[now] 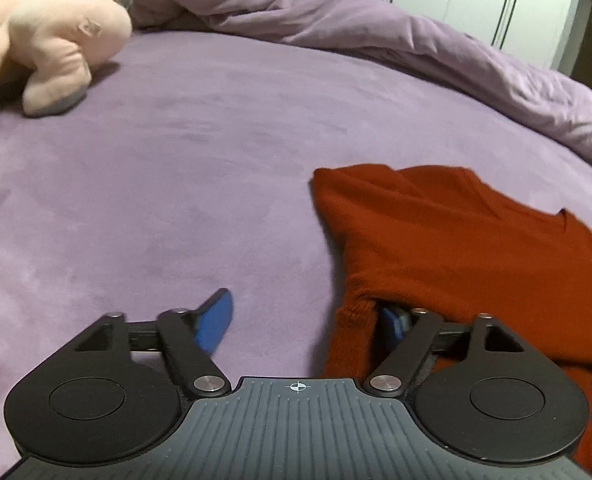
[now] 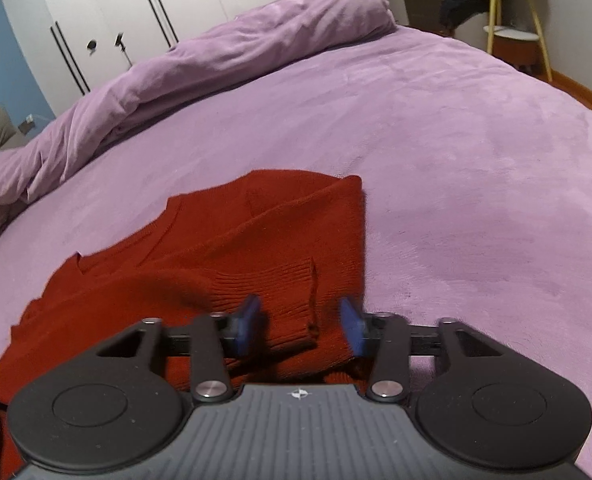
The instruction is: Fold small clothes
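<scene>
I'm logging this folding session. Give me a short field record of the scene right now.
surface: purple bed
garment: red sweater, lying partly folded, a ribbed cuff on top
left gripper: open, one of its fingers under the sweater's edge
right gripper: fingers either side of the ribbed cuff, gaps visible, not yet pinching
other: pink plush toy, rolled duvet

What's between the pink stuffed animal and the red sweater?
Only bare purple bedcover. The left wrist view shows the pink stuffed animal far from the red sweater, with nothing lying between them.
</scene>
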Available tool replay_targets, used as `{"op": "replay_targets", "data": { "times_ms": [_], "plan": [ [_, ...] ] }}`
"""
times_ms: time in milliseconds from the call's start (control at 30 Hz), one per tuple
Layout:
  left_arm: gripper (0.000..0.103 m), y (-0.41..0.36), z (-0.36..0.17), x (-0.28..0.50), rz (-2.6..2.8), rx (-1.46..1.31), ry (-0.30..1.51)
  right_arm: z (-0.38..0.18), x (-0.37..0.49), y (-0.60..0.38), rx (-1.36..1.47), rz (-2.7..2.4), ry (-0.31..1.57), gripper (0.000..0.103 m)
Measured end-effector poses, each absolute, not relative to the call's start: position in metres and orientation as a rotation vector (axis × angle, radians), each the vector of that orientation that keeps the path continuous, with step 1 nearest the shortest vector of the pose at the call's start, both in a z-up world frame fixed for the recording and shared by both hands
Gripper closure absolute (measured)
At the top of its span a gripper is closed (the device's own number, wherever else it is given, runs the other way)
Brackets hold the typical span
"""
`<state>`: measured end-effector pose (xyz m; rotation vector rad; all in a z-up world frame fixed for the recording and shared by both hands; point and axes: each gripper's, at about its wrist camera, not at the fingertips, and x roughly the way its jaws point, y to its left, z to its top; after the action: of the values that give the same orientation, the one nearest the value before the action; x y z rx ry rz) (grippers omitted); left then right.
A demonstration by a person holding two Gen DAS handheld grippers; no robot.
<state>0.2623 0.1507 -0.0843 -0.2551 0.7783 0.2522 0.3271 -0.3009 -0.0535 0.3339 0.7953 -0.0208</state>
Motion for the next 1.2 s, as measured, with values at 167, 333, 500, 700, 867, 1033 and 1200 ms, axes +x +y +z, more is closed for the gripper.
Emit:
{"op": "replay_targets", "data": {
  "times_ms": [167,333,500,700,867,1033,1200],
  "plan": [
    [0.018,0.153,-0.084,0.249,0.237,-0.220,0.800,-0.050,0.323,-0.294,0.196,0.019,0.750,0.096],
    [0.018,0.153,-0.080,0.235,0.224,-0.169,0.857,-0.057,0.324,-0.291,0.013,-0.138,0.778,0.089],
    [0.018,0.148,-0.073,0.187,0.138,-0.135,0.913,-0.040,0.276,-0.320,0.282,-0.044,0.800,0.083],
    [0.018,0.140,-0.075,0.109,0.047,-0.134,1.026,-0.035,0.159,-0.336,0.243,0.038,0.895,0.071],
    [0.026,0.129,-0.075,0.062,0.027,-0.157,1.053,-0.028,0.082,-0.339,0.224,0.061,0.943,0.068],
    [0.038,0.126,-0.072,0.052,-0.023,-0.246,1.089,-0.030,0.072,-0.341,0.192,0.012,1.005,0.068],
    [0.047,0.131,-0.076,0.052,-0.004,-0.318,1.079,-0.043,0.065,-0.346,0.290,0.042,1.068,0.072]
  ]
}}
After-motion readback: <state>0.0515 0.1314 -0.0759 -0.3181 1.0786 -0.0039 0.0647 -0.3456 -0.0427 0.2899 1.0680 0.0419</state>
